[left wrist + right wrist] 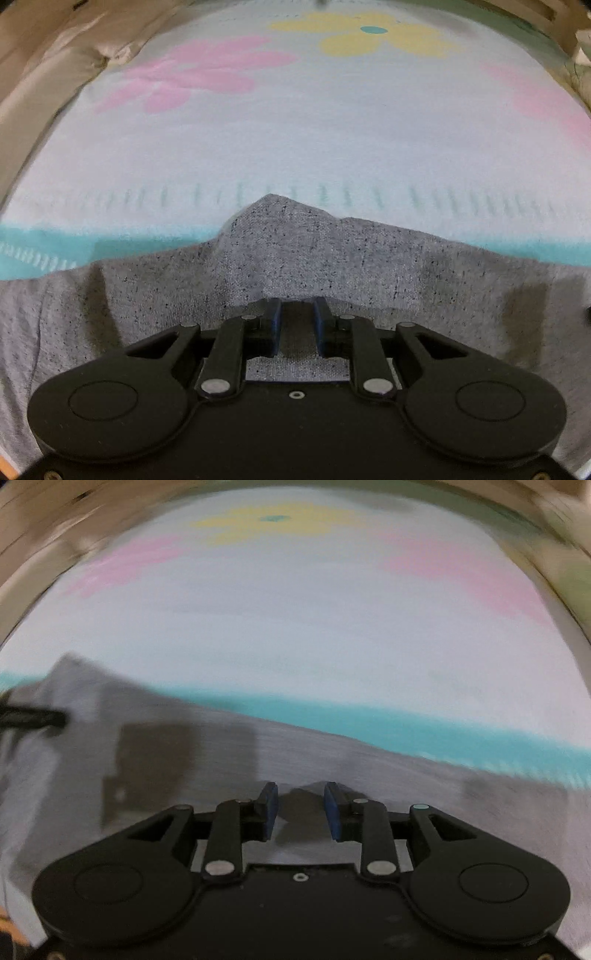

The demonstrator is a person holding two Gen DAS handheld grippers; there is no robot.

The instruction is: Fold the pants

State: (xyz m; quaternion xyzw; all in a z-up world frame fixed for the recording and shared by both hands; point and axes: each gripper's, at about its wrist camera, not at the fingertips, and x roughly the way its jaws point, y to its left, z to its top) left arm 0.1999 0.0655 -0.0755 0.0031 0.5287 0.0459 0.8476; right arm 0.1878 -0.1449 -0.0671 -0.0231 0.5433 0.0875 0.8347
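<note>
Grey speckled pants (295,258) lie over the near edge of a pale flowered blanket (295,140) with teal border, beige bedding (44,66) behind; left gripper (297,325) and right gripper (301,808) fingers part-open, holding nothing.

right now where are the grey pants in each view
Left wrist: the grey pants fill the lower half, peaking at centre, under the left claw.
Right wrist: the pants run blurred from left edge to lower right, under the right claw.
Shared landmark: the teal stripe of the flowered blanket beneath.
</note>
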